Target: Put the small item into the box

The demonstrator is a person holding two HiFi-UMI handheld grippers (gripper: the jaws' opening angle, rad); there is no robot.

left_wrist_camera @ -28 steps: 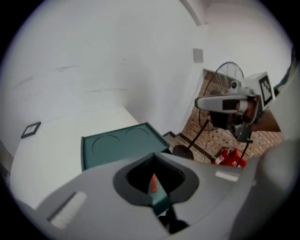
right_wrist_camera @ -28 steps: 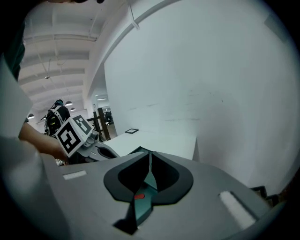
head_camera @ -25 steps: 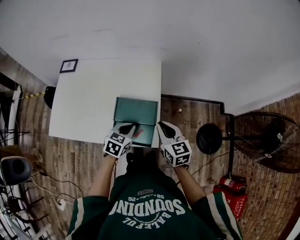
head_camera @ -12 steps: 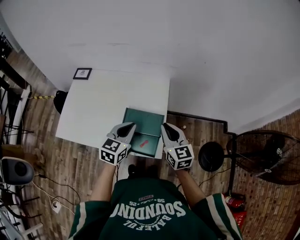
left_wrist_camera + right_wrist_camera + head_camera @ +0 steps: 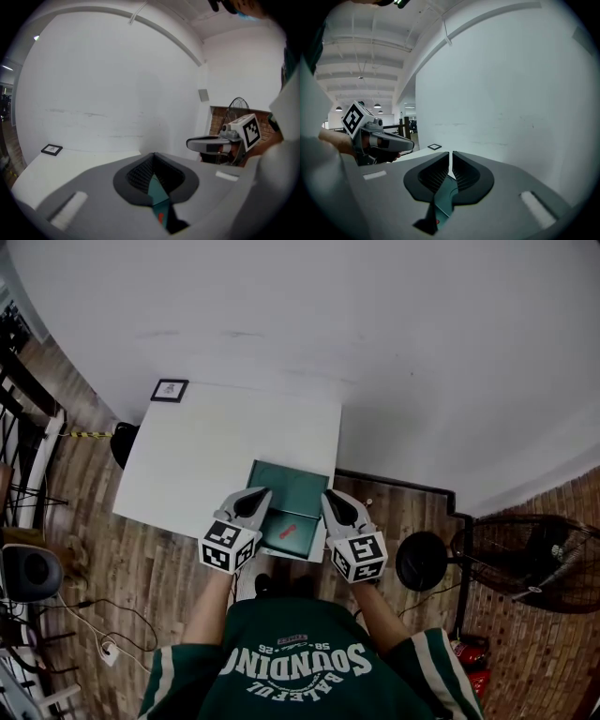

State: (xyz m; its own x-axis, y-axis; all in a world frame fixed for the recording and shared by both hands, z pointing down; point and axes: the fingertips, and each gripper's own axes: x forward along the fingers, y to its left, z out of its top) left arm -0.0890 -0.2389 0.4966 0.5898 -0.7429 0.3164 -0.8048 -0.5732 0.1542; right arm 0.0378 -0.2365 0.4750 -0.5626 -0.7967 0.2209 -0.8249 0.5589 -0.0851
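- Since the red small item (image 5: 288,528) lies inside the teal box (image 5: 291,482), the left tool (image 5: 255,499) has nothing to carry. Its jaws are pressed together, empty, and it hovers at the box's left edge.
- The box sits at the table's (image 5: 206,456) near right corner, within easy reach of both hands. The item rests on the box's floor, between the two tools and touching neither.
- The right tool (image 5: 331,501) is likewise clenched on nothing, held at the box's right edge, apparently just flanking it.
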